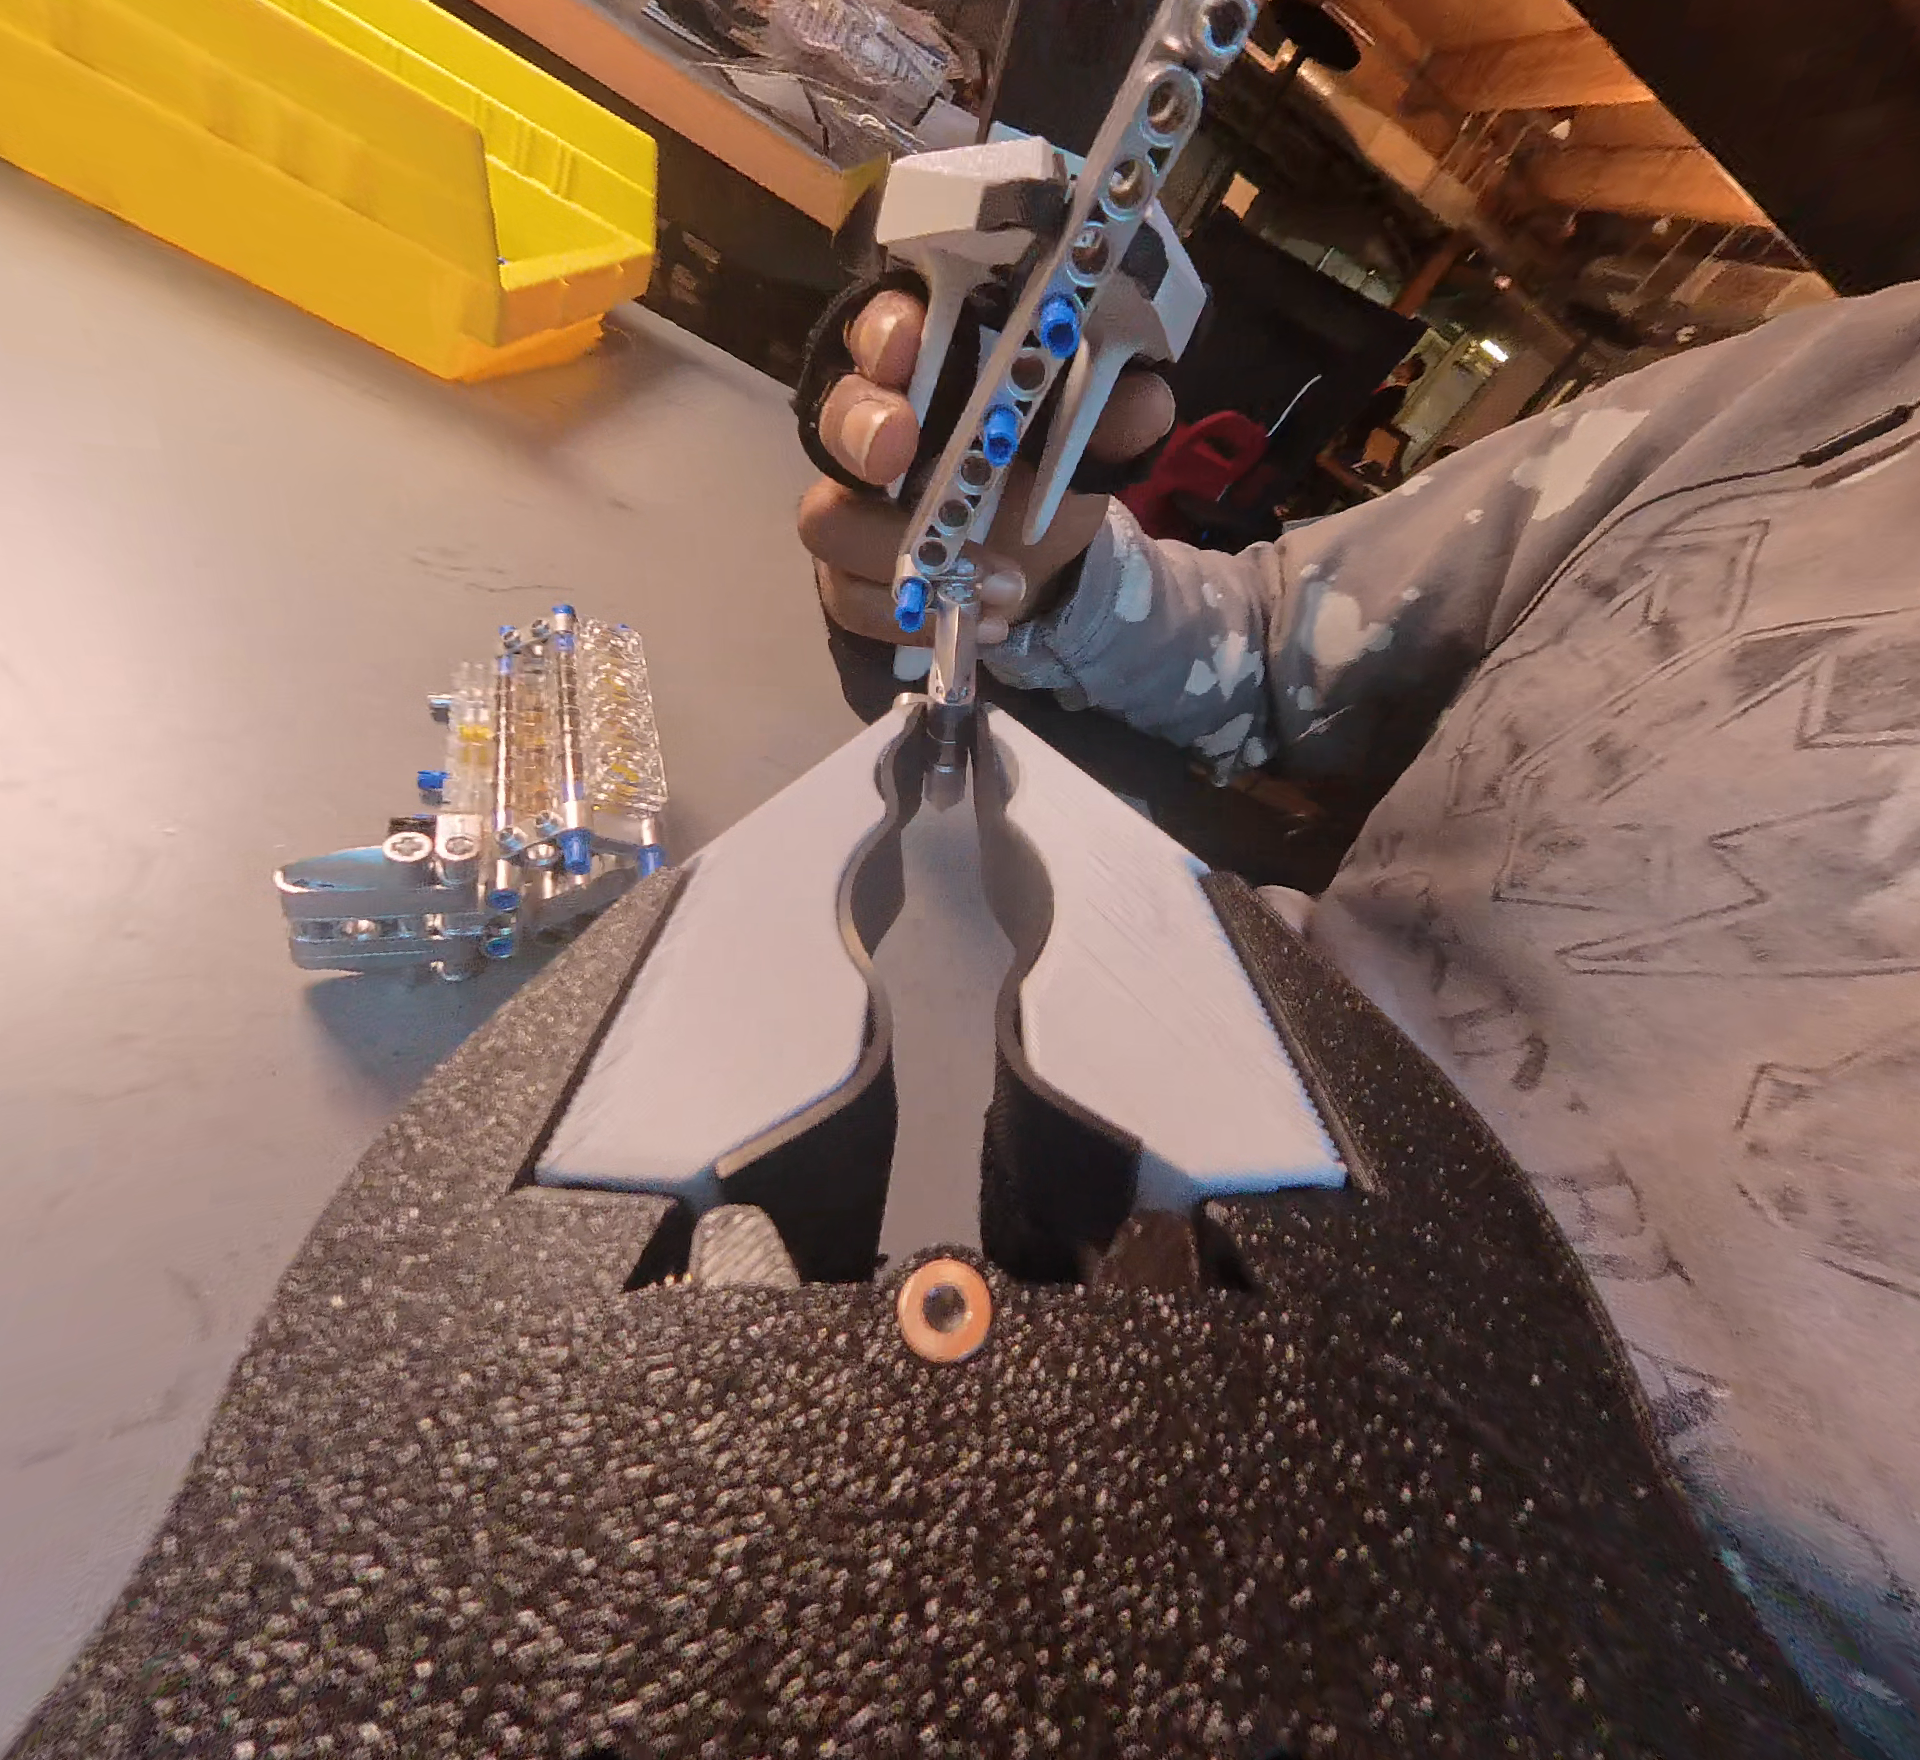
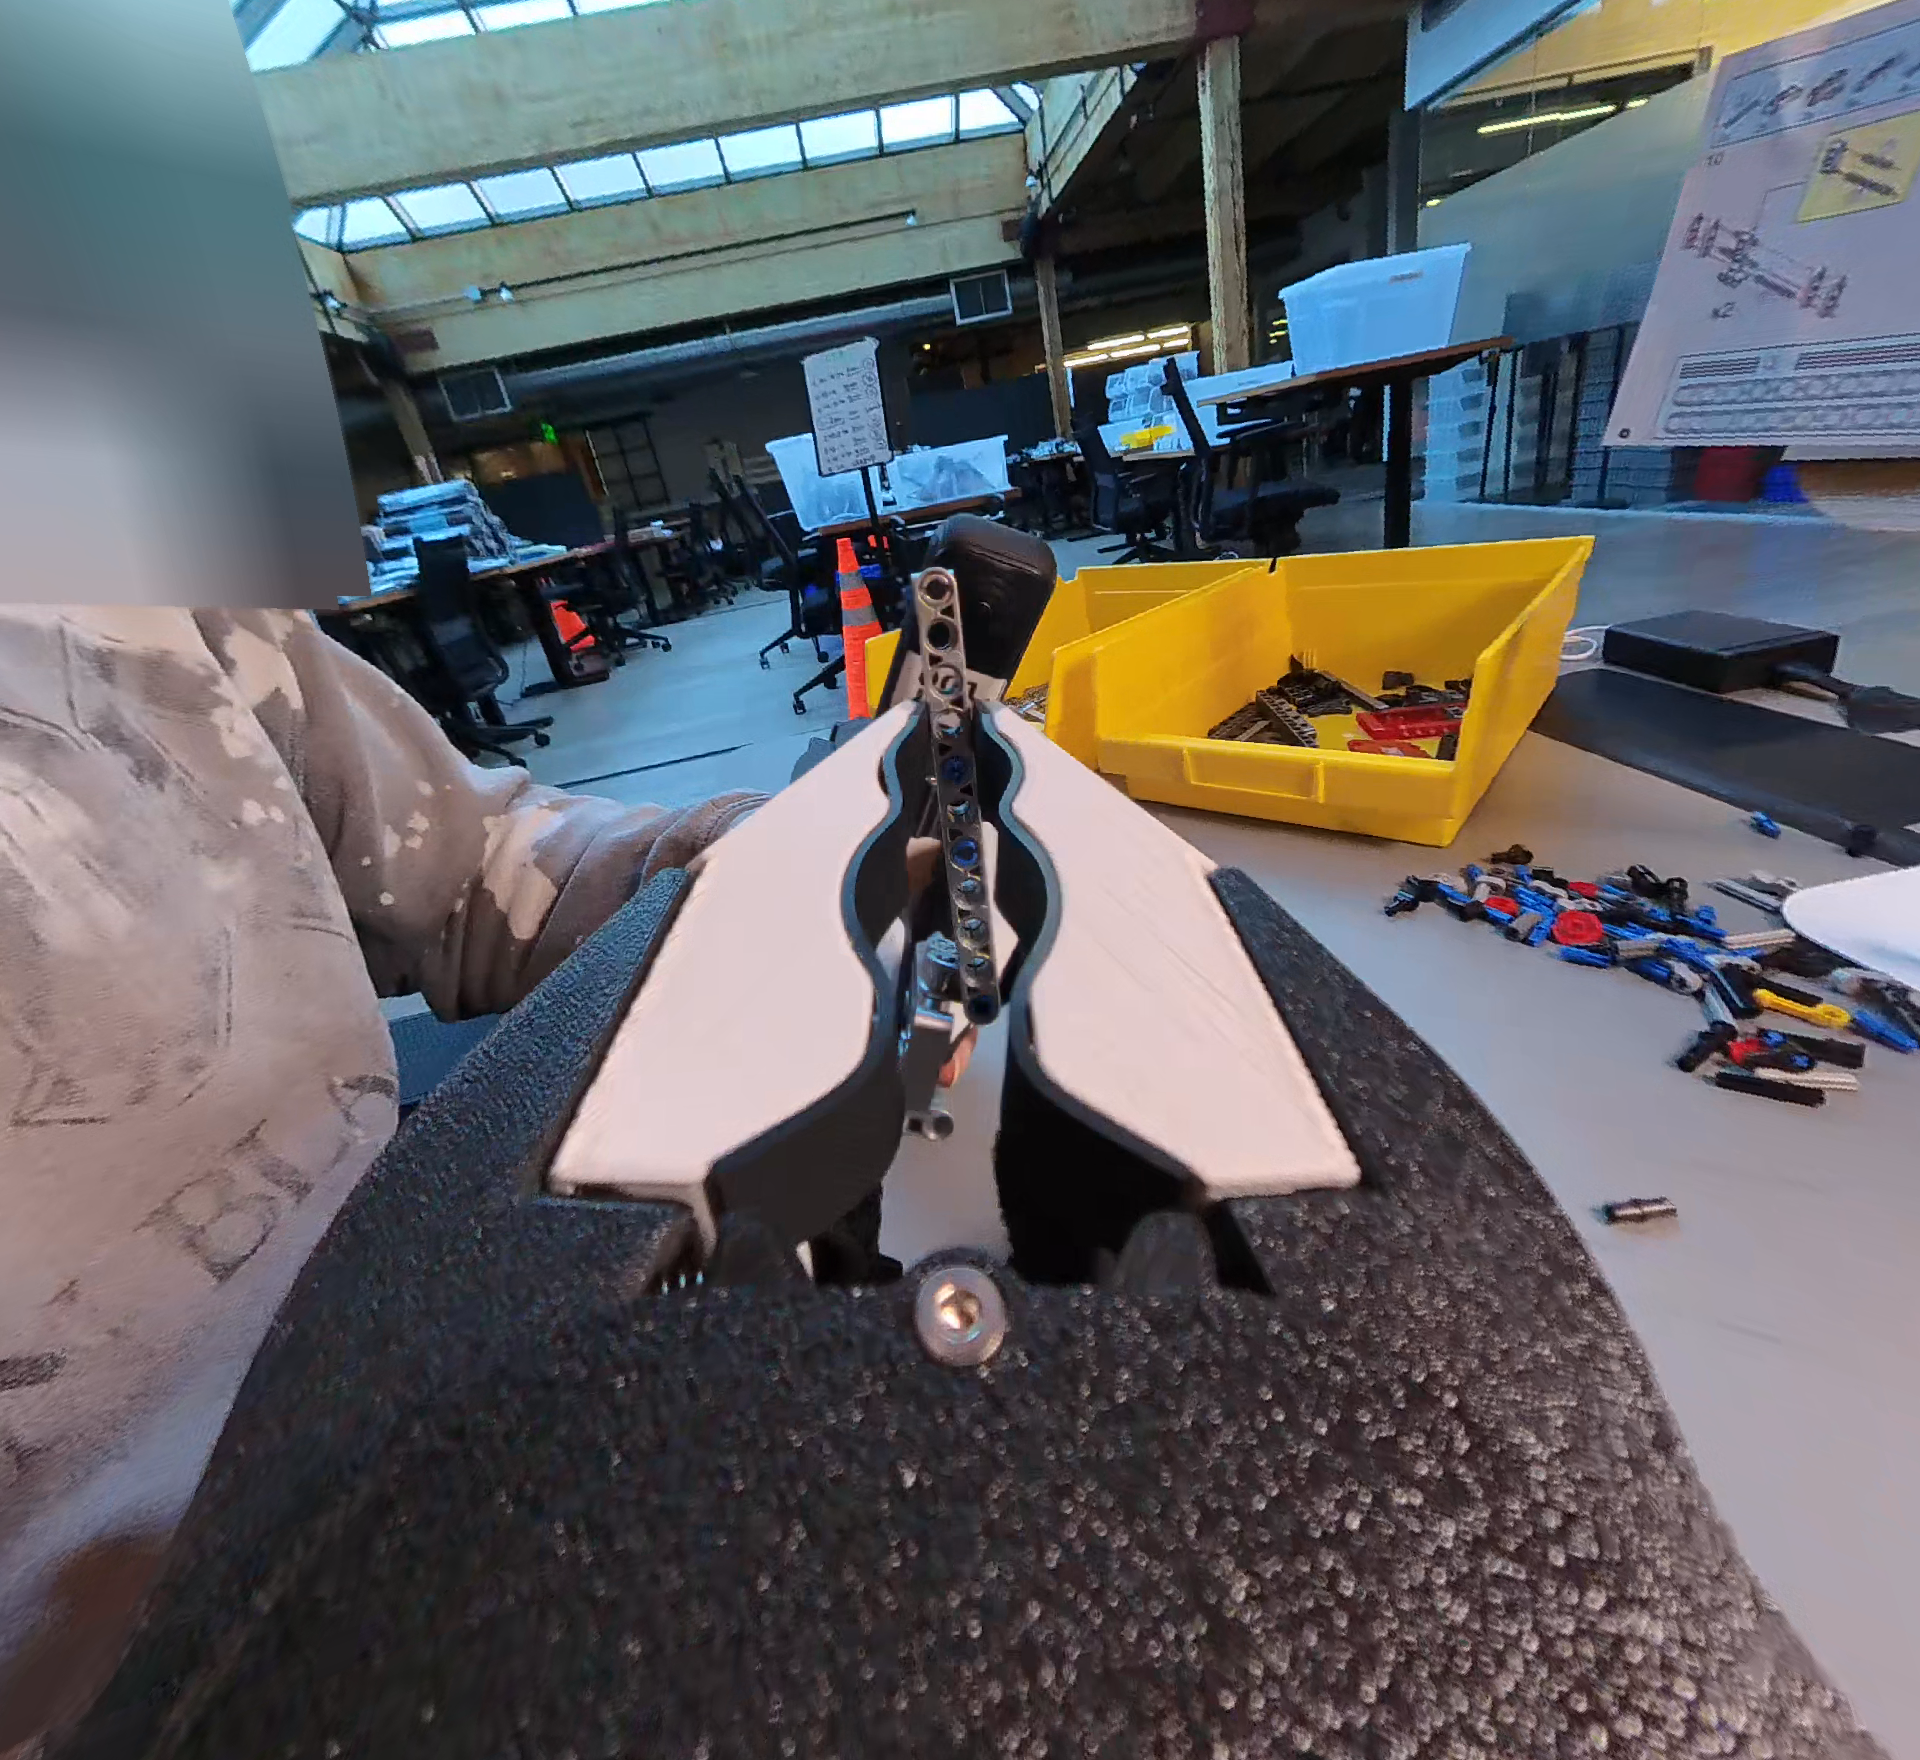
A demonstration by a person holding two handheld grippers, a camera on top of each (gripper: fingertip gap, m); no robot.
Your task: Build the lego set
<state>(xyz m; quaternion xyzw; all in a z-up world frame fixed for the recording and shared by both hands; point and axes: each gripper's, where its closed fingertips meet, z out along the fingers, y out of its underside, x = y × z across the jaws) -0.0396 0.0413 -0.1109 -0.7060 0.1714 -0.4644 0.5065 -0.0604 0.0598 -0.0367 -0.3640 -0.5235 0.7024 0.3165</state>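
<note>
The right tongs [image 2: 951,734] clench a long grey perforated beam [image 2: 961,837] upright, while the left tongs [image 1: 948,723] pinch the small grey connector [image 1: 948,754] at its lower end, both raised above the worktop [image 1: 260,567], presumably for aligning, near a half-built assembly [image 1: 499,817].

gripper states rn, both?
Left gripper: shut on small grey connector.
Right gripper: shut on grey beam.
</note>
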